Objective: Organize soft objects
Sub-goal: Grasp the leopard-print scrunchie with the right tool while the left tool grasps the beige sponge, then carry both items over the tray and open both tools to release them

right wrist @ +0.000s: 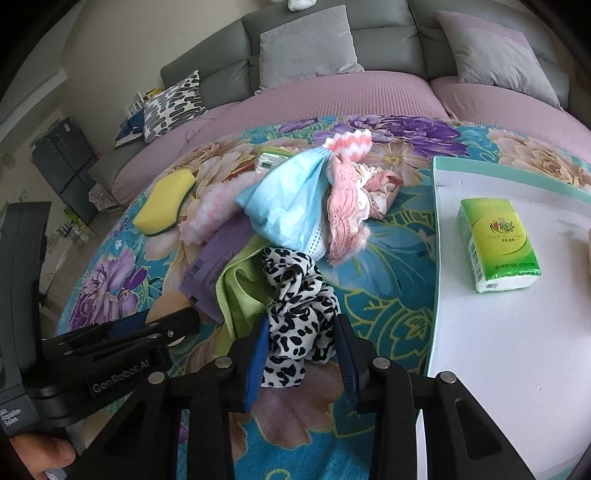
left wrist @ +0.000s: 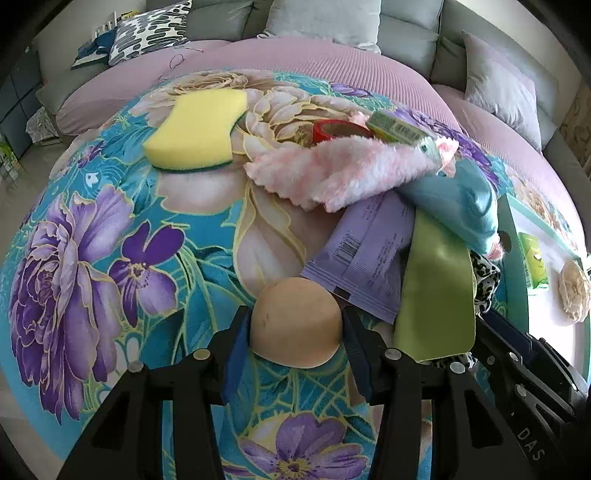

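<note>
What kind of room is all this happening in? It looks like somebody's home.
Most likely a home living room. A grey sofa with a grey cushion runs behind, and the soft things lie on a floral blanket spread over its mauve seat cover.

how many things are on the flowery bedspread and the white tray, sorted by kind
Sponges: 2 – yellow sponge with green underside, beige rounded sponge
Cloths and fabrics: 5 – fluffy pink cloth, light blue cloth, green cloth, leopard-print fabric, pink lacy fabric
Packets: 3 – purple packet, green tissue pack, green barcoded pack
Red item, unclear: 1
Total: 11
</note>
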`<state>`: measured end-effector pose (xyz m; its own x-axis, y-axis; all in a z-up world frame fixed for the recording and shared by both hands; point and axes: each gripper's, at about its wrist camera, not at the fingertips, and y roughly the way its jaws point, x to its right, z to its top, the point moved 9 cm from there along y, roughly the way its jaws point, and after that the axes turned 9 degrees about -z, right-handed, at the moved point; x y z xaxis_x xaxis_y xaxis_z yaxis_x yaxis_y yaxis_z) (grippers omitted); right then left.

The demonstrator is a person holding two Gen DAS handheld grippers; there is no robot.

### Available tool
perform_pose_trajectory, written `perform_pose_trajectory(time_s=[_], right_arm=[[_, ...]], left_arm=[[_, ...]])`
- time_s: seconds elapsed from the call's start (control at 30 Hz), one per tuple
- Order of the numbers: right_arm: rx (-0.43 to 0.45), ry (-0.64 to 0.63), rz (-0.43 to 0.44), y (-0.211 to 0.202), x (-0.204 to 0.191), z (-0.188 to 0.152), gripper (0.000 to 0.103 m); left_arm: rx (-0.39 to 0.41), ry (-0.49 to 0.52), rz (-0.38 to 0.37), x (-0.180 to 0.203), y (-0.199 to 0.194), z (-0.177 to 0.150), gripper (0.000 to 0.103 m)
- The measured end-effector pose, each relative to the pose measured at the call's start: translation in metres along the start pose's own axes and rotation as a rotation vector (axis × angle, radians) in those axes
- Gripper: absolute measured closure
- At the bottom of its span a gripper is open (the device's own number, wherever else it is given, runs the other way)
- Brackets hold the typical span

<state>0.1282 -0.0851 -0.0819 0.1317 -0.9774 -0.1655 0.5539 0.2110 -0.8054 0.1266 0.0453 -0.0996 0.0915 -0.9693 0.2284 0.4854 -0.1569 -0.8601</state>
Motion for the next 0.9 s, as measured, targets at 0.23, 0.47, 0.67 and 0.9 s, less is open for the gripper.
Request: perform_pose_trajectory(time_s=[0.23,0.47,0.67,0.9], right_arm=[[0.008,-0.002,-0.001,-0.003,0.0,0.001,0.077],[0.031,0.001,0.015,-0.013,0.001,0.006,0.087],[0.08,0.007,0.014,-0.033,0.005,0.015,0.088],[0.178,0.035,0.019,-0.068,0.015,0.03,0.088]], left_arm=[[0.024,-0.014,0.007,-0.013,-0.01,0.005,0.052],[0.077,-0.036,0.008,-0.015,-0.02,0.012,0.052],[0.141,-0.069,0.0,-0.019,-0.035,0.02,0.052],[0.25,-0.076,0.003,-0.018,-0.065,0.034,0.052]])
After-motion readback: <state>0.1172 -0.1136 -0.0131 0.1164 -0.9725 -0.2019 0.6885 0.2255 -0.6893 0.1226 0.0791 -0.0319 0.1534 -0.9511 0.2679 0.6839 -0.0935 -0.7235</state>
